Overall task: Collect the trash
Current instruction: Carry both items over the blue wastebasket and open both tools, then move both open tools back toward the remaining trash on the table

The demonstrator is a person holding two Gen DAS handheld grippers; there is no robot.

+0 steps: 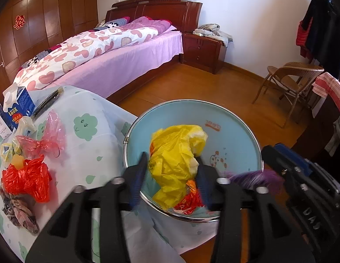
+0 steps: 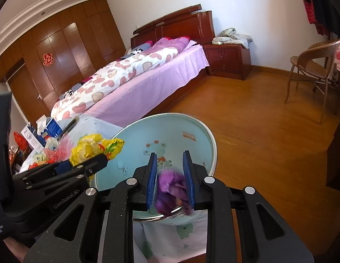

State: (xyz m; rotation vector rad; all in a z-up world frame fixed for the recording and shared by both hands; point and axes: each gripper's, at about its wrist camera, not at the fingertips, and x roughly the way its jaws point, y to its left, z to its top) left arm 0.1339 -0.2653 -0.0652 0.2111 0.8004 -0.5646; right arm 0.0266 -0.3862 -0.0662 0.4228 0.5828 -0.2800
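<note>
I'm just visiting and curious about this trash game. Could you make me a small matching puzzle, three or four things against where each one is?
Things:
1. yellow bag
2. purple bag
3. red bag
4. milk carton

Places:
A. far back on the table
B. between the left gripper's fingers, over the basin
C. lying on the tablecloth
D. between the right gripper's fingers

Pairs: 1-B, 2-D, 3-C, 4-A

White walls, wood floor; bed at ten o'clock, wardrobe behind, nightstand at twelve, chair at two

Both tongs: black angular frames, silver round bolts, blue ribbed pads; right tongs, left tongs
</note>
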